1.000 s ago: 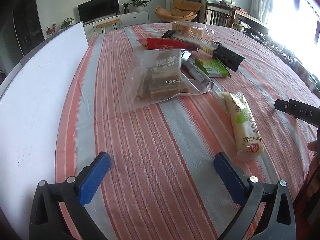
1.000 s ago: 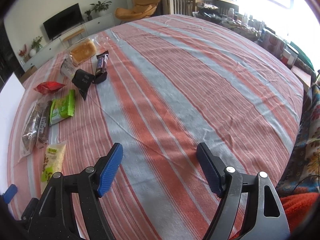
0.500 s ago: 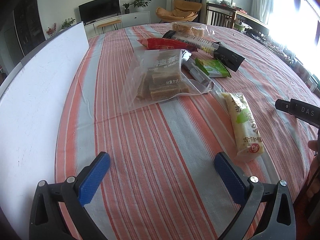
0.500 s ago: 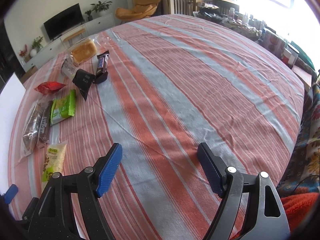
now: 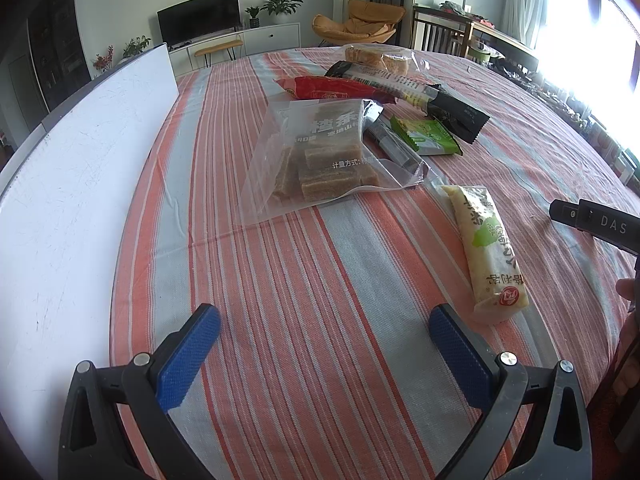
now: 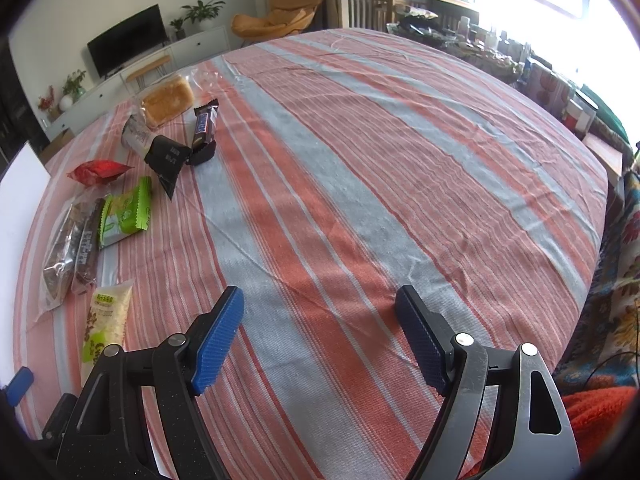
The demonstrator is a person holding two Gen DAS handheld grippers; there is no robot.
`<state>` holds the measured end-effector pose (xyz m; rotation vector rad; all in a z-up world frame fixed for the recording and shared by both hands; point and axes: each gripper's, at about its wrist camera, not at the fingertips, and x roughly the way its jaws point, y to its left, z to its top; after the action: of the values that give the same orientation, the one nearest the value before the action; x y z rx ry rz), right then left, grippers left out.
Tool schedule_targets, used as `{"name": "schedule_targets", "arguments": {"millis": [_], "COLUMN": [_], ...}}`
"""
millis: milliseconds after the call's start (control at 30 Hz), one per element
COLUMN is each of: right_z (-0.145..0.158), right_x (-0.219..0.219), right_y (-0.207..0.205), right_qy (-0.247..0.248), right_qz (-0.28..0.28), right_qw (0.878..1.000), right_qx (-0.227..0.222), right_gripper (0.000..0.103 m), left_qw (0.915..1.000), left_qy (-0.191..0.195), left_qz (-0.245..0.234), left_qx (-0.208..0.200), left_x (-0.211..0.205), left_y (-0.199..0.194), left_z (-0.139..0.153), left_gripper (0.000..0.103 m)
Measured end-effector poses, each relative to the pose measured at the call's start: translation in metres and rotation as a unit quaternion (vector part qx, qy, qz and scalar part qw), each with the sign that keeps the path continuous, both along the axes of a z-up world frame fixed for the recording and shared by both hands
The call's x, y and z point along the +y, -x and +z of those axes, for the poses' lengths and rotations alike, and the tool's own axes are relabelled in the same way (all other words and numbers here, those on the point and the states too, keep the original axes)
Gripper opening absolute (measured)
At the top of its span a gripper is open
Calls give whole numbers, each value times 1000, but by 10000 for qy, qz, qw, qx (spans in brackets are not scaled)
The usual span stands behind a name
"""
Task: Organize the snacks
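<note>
while both the left gripper (image 5: 320,340) and right gripper (image 6: 320,332) hang wide open and empty, nothing looks sorted yet. every snack lies loose beside the white rectangular board (image 5: 80,184), the clear plastic bag of brown bars (image 5: 320,160) nearest it, the pale yellow tube packet (image 5: 488,248) farther off.

Clear plastic bag of brown bars (image 5: 320,156) is covering part of a dark wrapped bar (image 5: 394,148); black "DAS" gripper body (image 5: 600,224) is running off right edge.

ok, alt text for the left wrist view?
The open left gripper hovers empty over a red-and-grey striped tablecloth. Ahead lie a clear plastic bag of brown bars, a long pale-yellow snack packet and a white board along the left.
</note>
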<state>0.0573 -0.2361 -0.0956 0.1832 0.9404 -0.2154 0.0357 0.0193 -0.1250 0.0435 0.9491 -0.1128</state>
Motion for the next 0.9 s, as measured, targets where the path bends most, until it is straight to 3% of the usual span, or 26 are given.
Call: {"name": "schedule_targets", "arguments": {"millis": [900], "right_z": [0], "right_x": [2], "right_y": [0], "right_qy": [23], "right_qz": [27], "right_qw": [10000], "right_qx": [17], "right_gripper": [84], "left_qw": [10000], "left_qy": [1], "left_qz": [-1], "left_qx": [-2], "left_x": [0], "left_y": [0], "left_z": [0], "left_gripper": [103]}}
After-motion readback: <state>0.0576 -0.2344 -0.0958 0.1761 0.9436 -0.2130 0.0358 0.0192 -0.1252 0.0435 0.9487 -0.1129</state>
